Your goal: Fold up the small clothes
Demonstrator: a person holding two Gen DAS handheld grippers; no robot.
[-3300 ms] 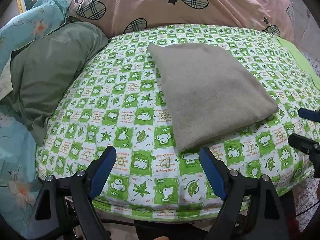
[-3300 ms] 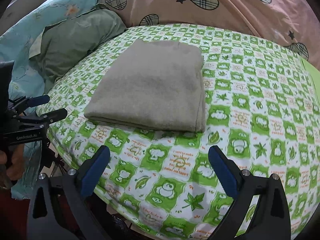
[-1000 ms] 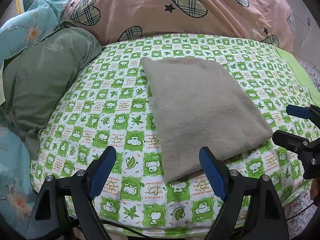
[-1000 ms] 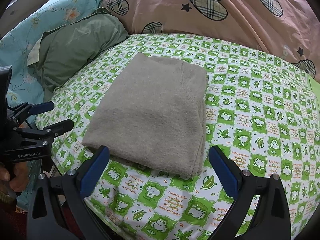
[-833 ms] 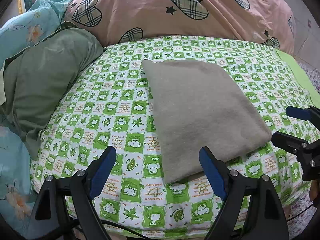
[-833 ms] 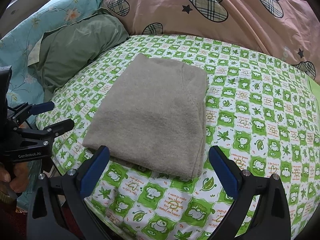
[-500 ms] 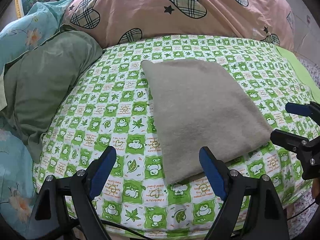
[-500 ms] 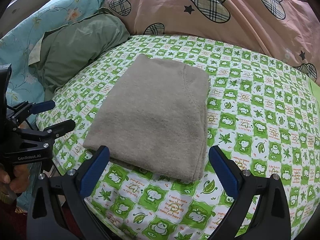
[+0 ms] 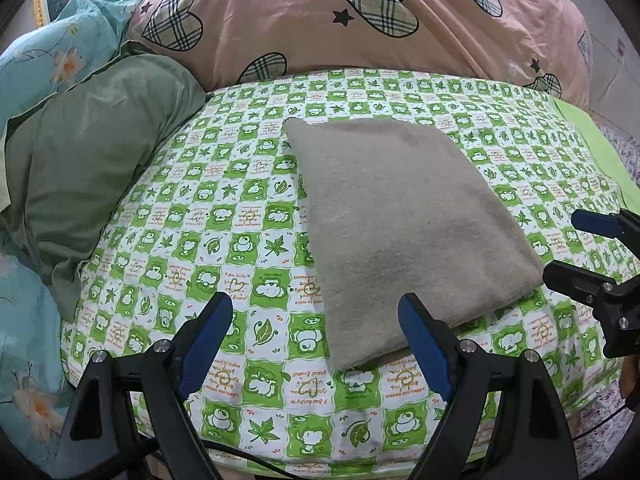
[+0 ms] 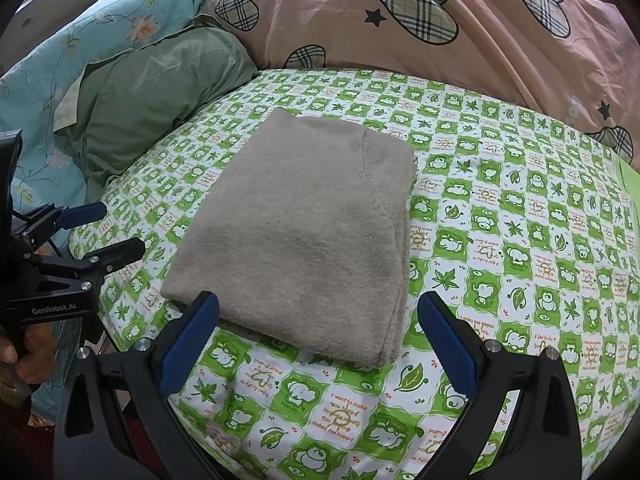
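Both views have drawn nearer to the bed since a few seconds ago, and the folded garment now lies closer to the blue pads; over the last second nothing shifts. Folded into a neat rectangle, the grey-beige garment (image 9: 400,216) (image 10: 304,232) lies flat on the green-and-white checked sheet (image 9: 224,240) (image 10: 520,240) of the bed, with its layered edges showing along its near right side in the right wrist view.

Left hand-held gripper (image 9: 316,338) hovers at the garment's near left corner — its pads stand wide apart, the right pad over the cloth's edge, nothing clamped. Right hand-held gripper (image 10: 320,334) hangs over the near edge of the garment, its pads likewise wide apart and empty. Each hand-held gripper shows at the side of the other's view.

Far behind the garment lies a pink quilt with plaid hearts (image 9: 360,24) (image 10: 440,20). To the left sit a dull green pillow (image 9: 80,168) (image 10: 160,88) and a turquoise flowered cover (image 9: 52,52) (image 10: 100,28).
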